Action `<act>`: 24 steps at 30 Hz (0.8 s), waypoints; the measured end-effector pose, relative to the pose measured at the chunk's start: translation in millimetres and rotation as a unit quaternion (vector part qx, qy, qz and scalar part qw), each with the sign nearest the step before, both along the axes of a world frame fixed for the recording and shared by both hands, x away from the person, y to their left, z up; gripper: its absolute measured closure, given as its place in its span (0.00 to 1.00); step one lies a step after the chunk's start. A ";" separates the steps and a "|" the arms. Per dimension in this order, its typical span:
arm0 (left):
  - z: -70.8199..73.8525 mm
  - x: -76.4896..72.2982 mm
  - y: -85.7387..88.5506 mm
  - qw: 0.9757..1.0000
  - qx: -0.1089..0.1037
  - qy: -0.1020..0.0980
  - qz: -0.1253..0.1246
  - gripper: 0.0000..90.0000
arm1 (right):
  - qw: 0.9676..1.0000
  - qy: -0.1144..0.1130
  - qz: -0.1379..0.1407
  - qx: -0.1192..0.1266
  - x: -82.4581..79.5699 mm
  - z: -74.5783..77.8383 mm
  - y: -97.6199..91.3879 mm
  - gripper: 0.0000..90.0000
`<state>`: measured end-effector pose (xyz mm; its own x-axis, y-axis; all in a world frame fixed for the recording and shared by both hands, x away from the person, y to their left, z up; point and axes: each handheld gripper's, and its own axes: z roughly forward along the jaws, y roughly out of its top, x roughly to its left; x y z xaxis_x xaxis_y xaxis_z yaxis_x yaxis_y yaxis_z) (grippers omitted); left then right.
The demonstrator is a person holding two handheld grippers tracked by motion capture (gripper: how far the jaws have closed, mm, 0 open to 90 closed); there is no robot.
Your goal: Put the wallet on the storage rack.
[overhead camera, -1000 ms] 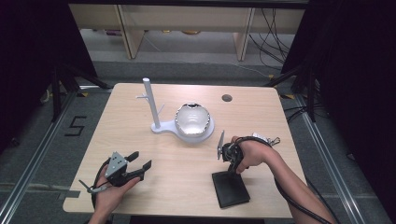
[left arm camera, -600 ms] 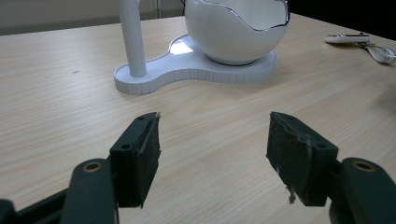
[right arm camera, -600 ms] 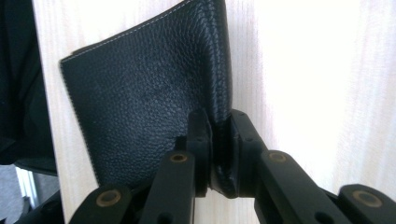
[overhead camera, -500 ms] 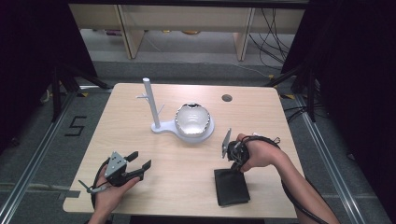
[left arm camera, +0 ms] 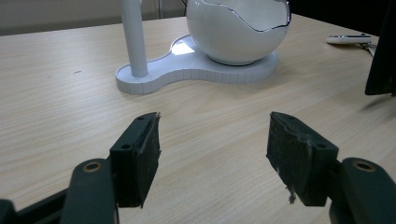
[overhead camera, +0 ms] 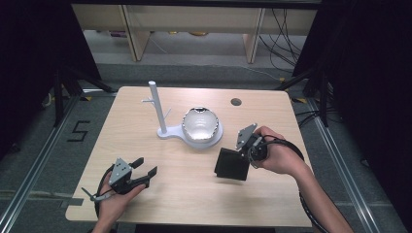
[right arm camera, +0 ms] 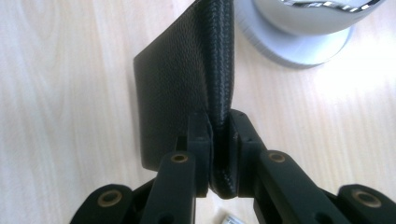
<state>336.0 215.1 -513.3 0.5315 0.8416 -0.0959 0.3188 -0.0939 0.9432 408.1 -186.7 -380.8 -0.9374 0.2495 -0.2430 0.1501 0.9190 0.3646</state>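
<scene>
On the floor left of the table (overhead camera: 194,194), tape reads "5" (overhead camera: 79,131) — right tool (overhead camera: 245,145) clamped on black wallet (overhead camera: 232,164); left tool (overhead camera: 141,172) apart.

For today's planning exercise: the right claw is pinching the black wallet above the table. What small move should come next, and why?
Probably carry the black wallet a little further toward the white bowl on the white stand. The right claw is shut on its folded edge and it hangs off the table, just beside the bowl. The left claw rests open, apart, so nothing blocks the way.
</scene>
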 end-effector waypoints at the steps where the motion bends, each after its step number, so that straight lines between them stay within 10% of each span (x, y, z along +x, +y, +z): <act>1: 0.2 0.0 0.6 1.000 0.001 0.002 0.000 0.38 | 1.000 -0.004 0.000 0.002 0.4 0.7 0.6 0.91; 24: -2.3 -0.5 0.8 1.000 0.000 0.001 -0.003 0.38 | 0.997 -0.079 0.011 0.003 3.4 17.8 21.4 0.91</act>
<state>335.5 216.0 -515.5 0.5360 0.8385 -0.0981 0.3208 -0.0948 0.9424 411.5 -165.3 -363.0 -0.8929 0.2313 -0.3862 0.0704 0.9191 0.3877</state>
